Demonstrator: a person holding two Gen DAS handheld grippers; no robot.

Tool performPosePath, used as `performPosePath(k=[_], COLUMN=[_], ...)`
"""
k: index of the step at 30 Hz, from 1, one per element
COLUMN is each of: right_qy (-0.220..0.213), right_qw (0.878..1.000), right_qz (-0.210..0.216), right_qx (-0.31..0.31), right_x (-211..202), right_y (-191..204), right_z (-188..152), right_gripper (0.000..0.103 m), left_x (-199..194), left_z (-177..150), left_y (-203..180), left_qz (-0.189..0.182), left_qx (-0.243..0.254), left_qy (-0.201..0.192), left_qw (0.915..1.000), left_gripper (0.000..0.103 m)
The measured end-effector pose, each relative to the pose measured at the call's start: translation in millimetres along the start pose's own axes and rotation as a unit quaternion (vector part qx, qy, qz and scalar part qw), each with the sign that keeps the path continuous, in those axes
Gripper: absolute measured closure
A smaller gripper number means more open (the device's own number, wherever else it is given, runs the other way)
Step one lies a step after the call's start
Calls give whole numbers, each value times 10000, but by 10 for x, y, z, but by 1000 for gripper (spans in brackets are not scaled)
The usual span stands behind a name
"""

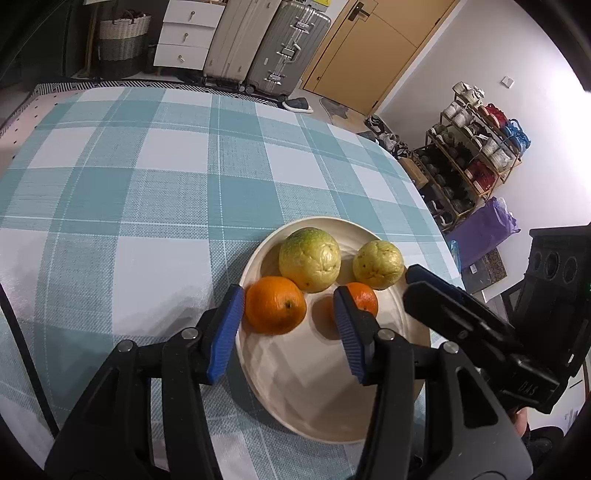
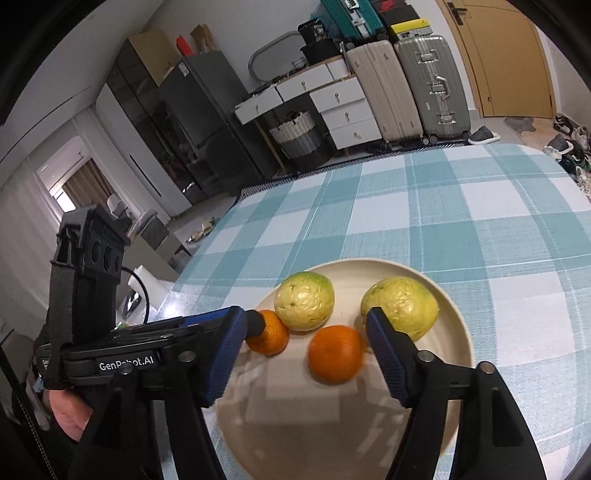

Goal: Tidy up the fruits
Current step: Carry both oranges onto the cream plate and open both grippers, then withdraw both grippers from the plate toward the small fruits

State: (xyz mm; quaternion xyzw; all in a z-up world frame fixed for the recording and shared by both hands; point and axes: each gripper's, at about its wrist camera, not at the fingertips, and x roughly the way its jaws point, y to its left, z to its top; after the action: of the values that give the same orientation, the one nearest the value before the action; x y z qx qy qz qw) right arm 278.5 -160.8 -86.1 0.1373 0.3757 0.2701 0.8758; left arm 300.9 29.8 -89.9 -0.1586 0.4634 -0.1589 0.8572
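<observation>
Four fruits sit on a cream plate (image 1: 413,328) on your blue-and-white checked tablecloth (image 1: 147,184), with both of your grippers spread open over it

Your left gripper (image 1: 288,317) has its blue pads apart on either side of a larger orange (image 1: 275,304) at the plate's near left rim; the left pad is just beside the fruit and the right pad stands clear of it. Your right gripper (image 2: 304,341) is spread wider, with a smaller orange (image 2: 335,353) lying loose between its pads, neither pad pressing on it. Behind the oranges rest two yellow-green fruits with wrinkled skin, one (image 1: 309,258) larger and one (image 1: 377,264) smaller, near each other but apart. Your bare hand (image 2: 68,413) shows at the lower left of the right wrist view. Suitcases (image 1: 284,44), a white drawer unit (image 1: 188,33) and a door (image 1: 373,48) stand beyond the table
</observation>
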Motion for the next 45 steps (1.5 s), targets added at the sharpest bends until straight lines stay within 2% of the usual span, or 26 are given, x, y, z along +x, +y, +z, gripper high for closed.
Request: performPosePath(k=[14,16,23,25,28,32,34,36,45], right_qy=[-214,-245,-415,-476,-564,-654,-693,-735,-894], right_qw=[9998,9997,9990,9986,9979,9974,9972,9968,9950], right_qz=[18,21,-4,-14,-63,-84,-104,-133,-150], right_qx=[-27,-47,-183,-241,-297,-289,-268,-270,-420], right_x=[-335,-395,-646,-729,-849,-1009,-1082,-1151,-1427], right_y=[80,105,216,253,296,315,322,336,433], right_z=[-79,-86,-151,-183,-240,-312,-350,-391,-608], right_gripper=[32,32,24,22,14,13,12,8,5], left_x=[-380,-450,-687,-753,-859,-987,-1041,-1077,-1237], left_z=[-145,-181,-335,-379,-451,-553,-618,-663,-915], left_y=[-211,-250,-408,-459,-533,-606,-641,-661,-737], left_qz=[221,266,324,353,382,406,480,590,772], left_qx=[254,290,414,446,488,510,523,550,658], left_qy=[-182,-230,-358,-396,-497,-576,-579,-608,-661], left_qw=[9993,9990,9980,9976,9968,9962,9958,9949,9926], left_gripper=[56,50,45,39,30,25,19,19,18])
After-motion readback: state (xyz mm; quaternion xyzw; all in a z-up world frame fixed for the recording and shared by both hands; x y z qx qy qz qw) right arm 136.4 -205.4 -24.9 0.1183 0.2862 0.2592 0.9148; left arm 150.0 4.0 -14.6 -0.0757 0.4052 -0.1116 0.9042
